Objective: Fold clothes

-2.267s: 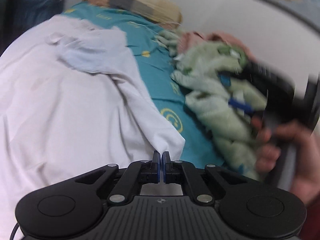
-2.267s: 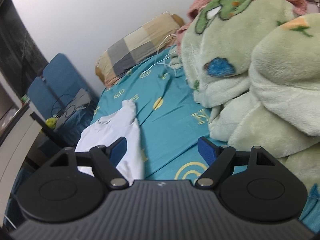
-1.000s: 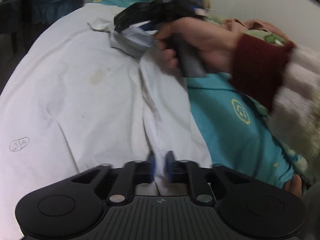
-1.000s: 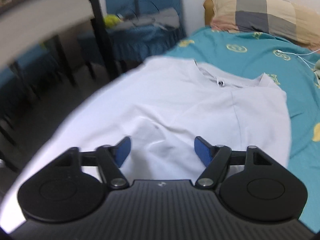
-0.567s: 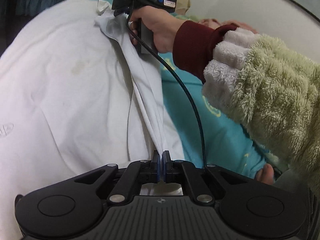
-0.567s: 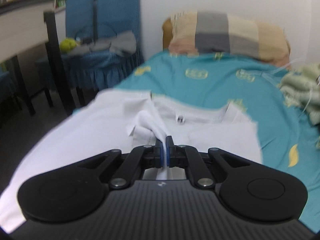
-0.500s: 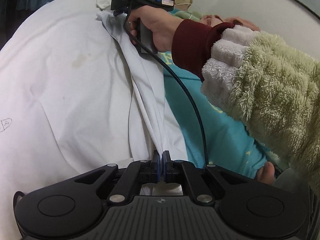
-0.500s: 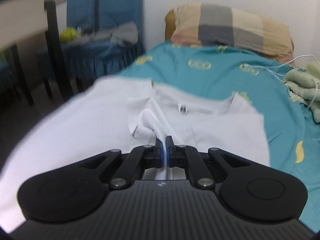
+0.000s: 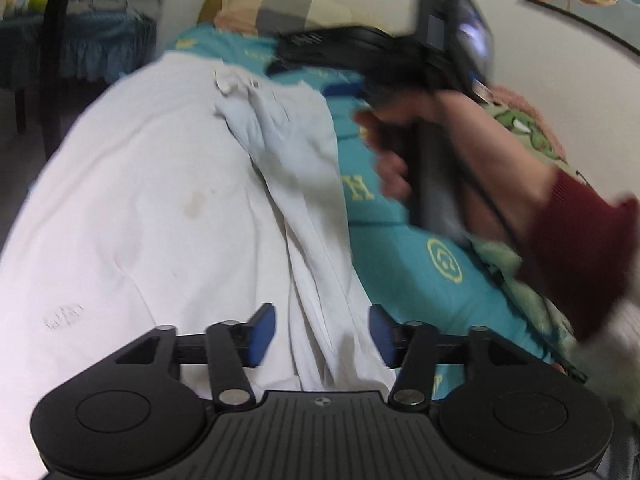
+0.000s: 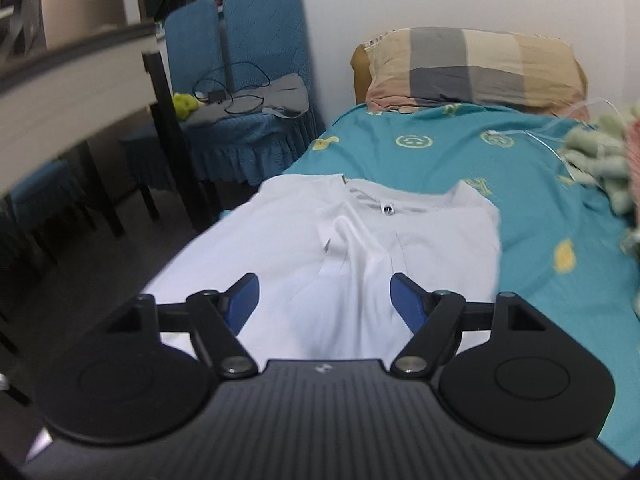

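A white shirt (image 9: 160, 208) lies spread on the teal bedsheet (image 9: 400, 248), its right side folded in over the body as a long flap (image 9: 304, 184). My left gripper (image 9: 322, 334) is open and empty, its blue pads on either side of the flap's lower end. In the right wrist view the shirt (image 10: 360, 240) shows with its collar (image 10: 386, 202) at the far end, and my right gripper (image 10: 324, 300) is open and empty above the folded sleeve. The right gripper (image 9: 348, 90) also appears blurred in the left wrist view, held above the sheet to the right of the collar.
A checked pillow (image 10: 468, 68) lies at the head of the bed. A green plush blanket (image 10: 600, 156) with a white cable sits at the right. Blue chairs (image 10: 240, 80) and a dark table (image 10: 72, 92) stand left of the bed.
Both grippers have opened and let go of the shirt's folded side, which now lies flat on the shirt. The right gripper has lifted away to the right.
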Motion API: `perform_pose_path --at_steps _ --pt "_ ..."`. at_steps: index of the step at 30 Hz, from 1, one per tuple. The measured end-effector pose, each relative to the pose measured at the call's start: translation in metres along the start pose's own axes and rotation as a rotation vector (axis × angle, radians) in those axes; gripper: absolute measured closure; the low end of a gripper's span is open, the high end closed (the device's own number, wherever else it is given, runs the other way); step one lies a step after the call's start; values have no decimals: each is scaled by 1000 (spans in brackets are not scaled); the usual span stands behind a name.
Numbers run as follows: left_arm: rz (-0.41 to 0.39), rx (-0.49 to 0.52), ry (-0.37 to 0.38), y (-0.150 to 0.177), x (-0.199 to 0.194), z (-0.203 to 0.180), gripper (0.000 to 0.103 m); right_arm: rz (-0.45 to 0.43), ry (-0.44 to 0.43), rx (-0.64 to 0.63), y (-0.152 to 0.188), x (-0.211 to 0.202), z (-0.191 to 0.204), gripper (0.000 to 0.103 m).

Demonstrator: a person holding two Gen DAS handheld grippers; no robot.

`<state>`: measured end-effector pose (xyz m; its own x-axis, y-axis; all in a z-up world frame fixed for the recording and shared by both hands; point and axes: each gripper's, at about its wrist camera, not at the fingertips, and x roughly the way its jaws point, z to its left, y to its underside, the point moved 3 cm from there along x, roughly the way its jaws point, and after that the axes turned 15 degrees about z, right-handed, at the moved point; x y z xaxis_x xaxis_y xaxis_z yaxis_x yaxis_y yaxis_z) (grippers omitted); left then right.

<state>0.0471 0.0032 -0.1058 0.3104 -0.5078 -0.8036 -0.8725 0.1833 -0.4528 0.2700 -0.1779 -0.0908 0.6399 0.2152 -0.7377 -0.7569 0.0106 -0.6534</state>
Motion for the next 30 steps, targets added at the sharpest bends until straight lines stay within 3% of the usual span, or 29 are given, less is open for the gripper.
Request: perform_pose_path --at_steps 6,11,17,21,23,26,30 --pt "-129 -139 10 -21 -36 28 26 6 -56 134 58 -91 1 29" --pt "-228 -346 31 -53 -39 63 23 -5 -108 234 95 -126 -8 29" --pt "-264 -627 119 -108 -34 148 22 -8 -160 293 95 -114 -20 29" --pt "-312 -872 199 -139 -22 240 22 37 -187 310 95 -94 -19 29" --pt "-333 -989 203 -153 -2 286 24 60 -213 327 96 -88 -19 29" --pt "-374 -1077 206 -166 23 330 26 73 -237 332 97 -85 -18 29" --pt "-296 -1096 190 -186 60 356 30 106 -279 369 96 -73 -20 29"
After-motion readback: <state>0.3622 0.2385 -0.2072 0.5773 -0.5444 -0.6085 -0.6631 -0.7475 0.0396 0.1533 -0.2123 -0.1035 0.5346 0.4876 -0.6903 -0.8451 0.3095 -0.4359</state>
